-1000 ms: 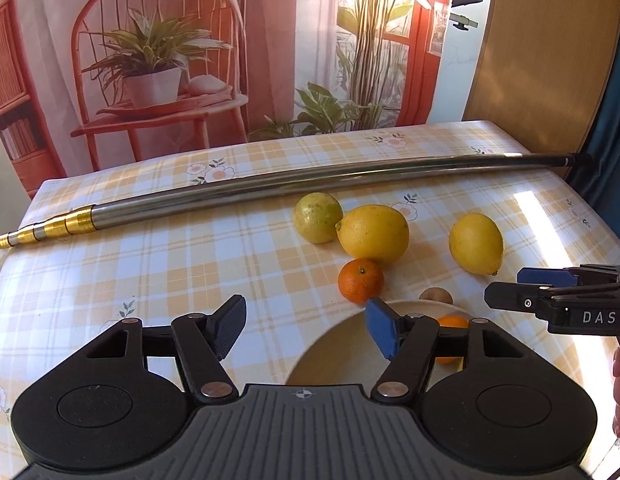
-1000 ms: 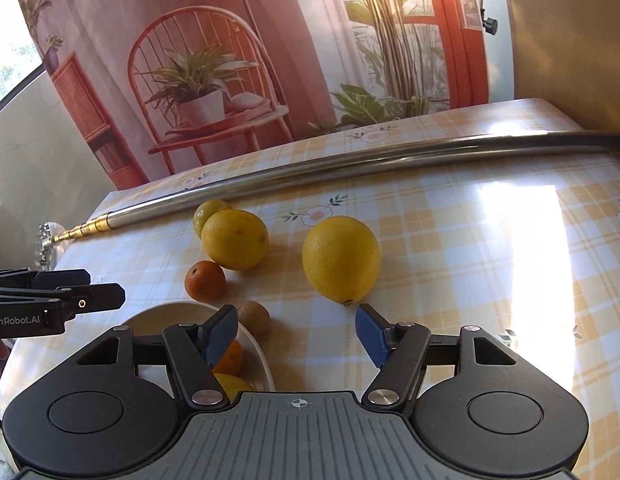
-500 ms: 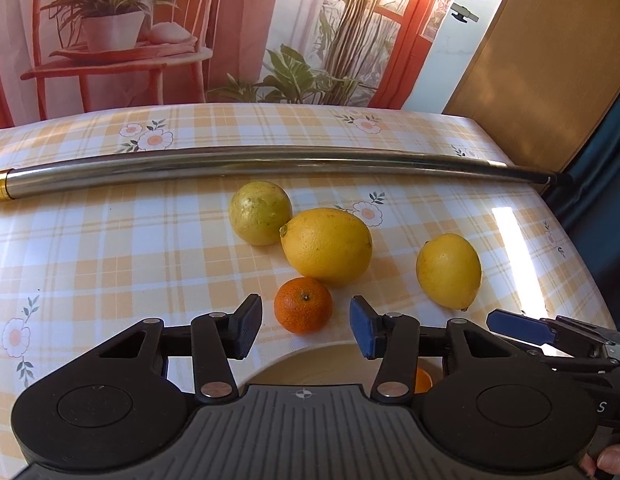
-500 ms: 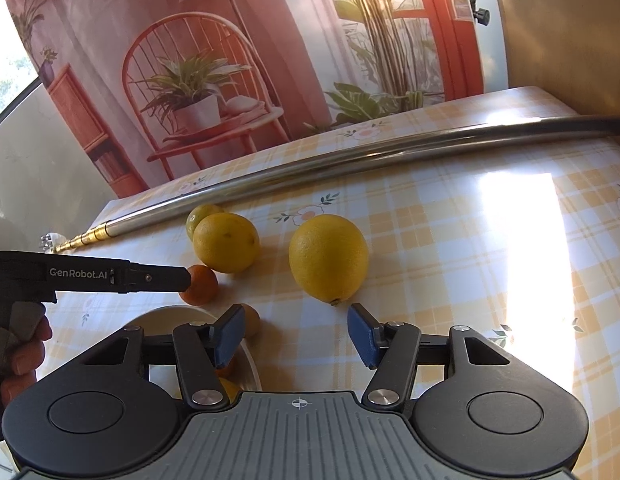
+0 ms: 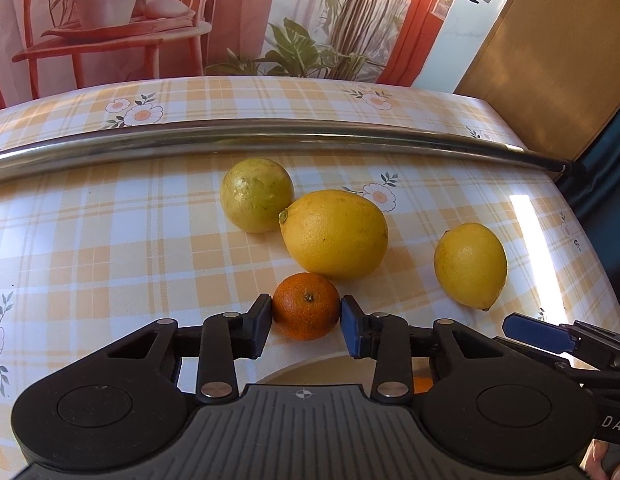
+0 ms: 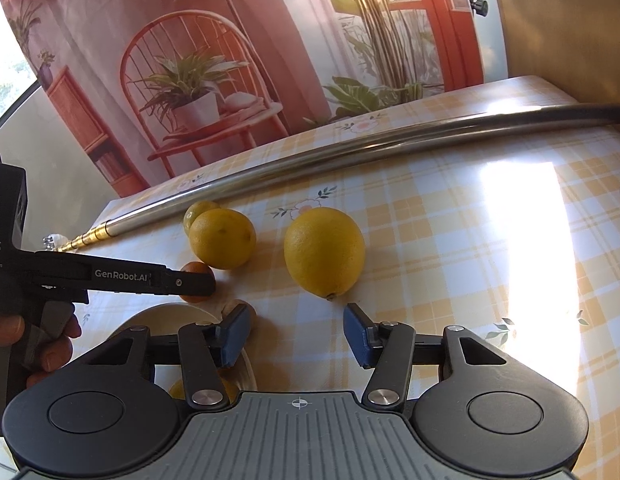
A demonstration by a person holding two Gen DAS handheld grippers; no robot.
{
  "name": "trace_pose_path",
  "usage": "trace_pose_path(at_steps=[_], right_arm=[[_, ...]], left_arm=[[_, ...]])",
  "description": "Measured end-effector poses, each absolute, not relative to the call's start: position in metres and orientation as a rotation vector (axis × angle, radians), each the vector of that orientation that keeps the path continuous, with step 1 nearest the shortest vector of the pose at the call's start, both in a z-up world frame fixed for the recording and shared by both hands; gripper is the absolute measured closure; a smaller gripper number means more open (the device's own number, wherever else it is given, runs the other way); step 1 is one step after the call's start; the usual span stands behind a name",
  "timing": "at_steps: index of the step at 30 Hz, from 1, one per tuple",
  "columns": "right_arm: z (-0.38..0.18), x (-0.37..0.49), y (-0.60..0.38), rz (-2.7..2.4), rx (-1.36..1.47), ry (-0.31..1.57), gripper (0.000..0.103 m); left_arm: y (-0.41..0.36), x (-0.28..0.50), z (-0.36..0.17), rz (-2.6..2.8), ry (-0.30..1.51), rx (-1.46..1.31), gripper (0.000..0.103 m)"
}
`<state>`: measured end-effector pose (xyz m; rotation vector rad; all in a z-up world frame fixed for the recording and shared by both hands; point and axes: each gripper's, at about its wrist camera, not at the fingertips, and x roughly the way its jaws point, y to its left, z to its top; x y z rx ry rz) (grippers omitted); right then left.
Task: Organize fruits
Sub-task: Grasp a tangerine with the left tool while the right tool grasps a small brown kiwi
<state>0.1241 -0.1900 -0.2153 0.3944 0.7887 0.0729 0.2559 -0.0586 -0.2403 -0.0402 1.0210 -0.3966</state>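
In the lower centre of the left wrist view our left gripper (image 5: 306, 320) brackets the small tangerine (image 5: 306, 305): its pads sit right at the fruit's two sides, and we cannot tell whether they are pressing yet or a hair short. Just below it, at the bottom of the frame, curves the pale rim of a plate (image 5: 310, 364), with a sliver of orange fruit (image 5: 421, 385) showing on it behind the gripper body.

In the right wrist view our right gripper (image 6: 297, 334) hangs open and empty at lower centre, jaws spread wide, aimed toward the lemon (image 6: 325, 251) just beyond it. A small brown fruit (image 6: 249, 310) peeks out beside the plate, mostly hidden by the left finger.

We judge the task part done: at least one or two fruits lie on the plate, while the tangerine, the big lemon (image 5: 334, 233) touching it, the greenish round fruit (image 5: 257, 194) behind that, and the lone lemon at the right still rest on the checked surface (image 5: 89, 240). Farther back a long metal rod (image 5: 269, 140) crosses the frame.

For writing, the left gripper's arm reads "GenRobot.AI" at the left of the right wrist view, and "DAS" shows on the right gripper's body at the lower right of the left wrist view.
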Motion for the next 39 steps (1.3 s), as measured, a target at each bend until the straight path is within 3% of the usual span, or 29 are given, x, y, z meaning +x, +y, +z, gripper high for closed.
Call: trace_pose_path(at_steps=[11,20,39], right_arm=[[-0.216,0.125,-0.188,0.074,0.391,0.799,0.055],[-0.209,0.137,-0.184,0.099,0.386,0.830,0.062],[-0.226,0.199,-0.176,0.010,0.709,1.142,0.070]], left_arm=[[-0.050,0.244,-0.235,-0.387,0.964,-0.028,0.065],[-0.037,0.221,-0.218,-0.365,0.872,0.004,0.065],[0.017,0.173,-0.202,-0.332,0.737,-0.067,0.065]])
